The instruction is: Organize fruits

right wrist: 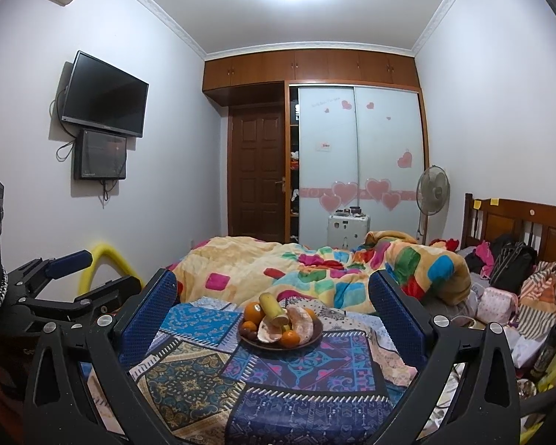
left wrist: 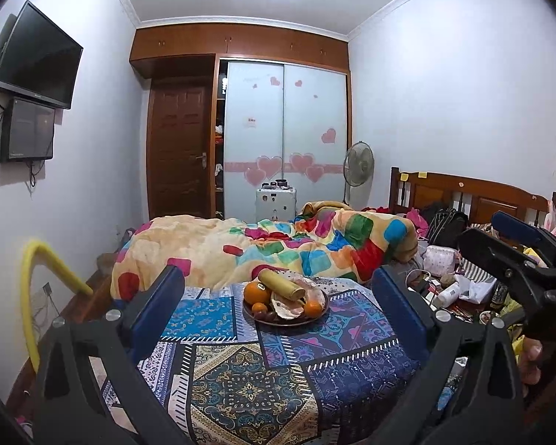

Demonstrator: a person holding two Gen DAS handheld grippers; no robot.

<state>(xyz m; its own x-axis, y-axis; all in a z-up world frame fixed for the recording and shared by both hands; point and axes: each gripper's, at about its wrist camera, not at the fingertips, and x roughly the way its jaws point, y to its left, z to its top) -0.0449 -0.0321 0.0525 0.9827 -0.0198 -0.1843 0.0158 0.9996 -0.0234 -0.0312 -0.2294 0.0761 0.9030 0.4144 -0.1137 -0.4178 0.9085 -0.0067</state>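
A dark round plate [left wrist: 317, 317] [right wrist: 315, 335] sits on the patterned blue bedspread [left wrist: 255, 382] [right wrist: 278, 389]. It holds a yellow banana [left wrist: 280, 283] [right wrist: 272, 309], several oranges [left wrist: 256, 293] [right wrist: 254, 312], small dark fruits [left wrist: 267, 315] and pale orange peel [left wrist: 287, 306] [right wrist: 302, 320]. My left gripper [left wrist: 278, 307] is open and empty, held short of the plate. My right gripper [right wrist: 274, 319] is open and empty too, also short of the plate. The right gripper also shows at the right edge of the left wrist view [left wrist: 519, 256].
A colourful blanket [left wrist: 270, 244] [right wrist: 315, 270] is heaped behind the plate. Bags, bottles and clutter [left wrist: 452, 282] [right wrist: 507, 296] lie to the right by the wooden headboard [right wrist: 519, 222]. A yellow tube [left wrist: 40, 285] stands at the left. A wardrobe, door and fan are at the back.
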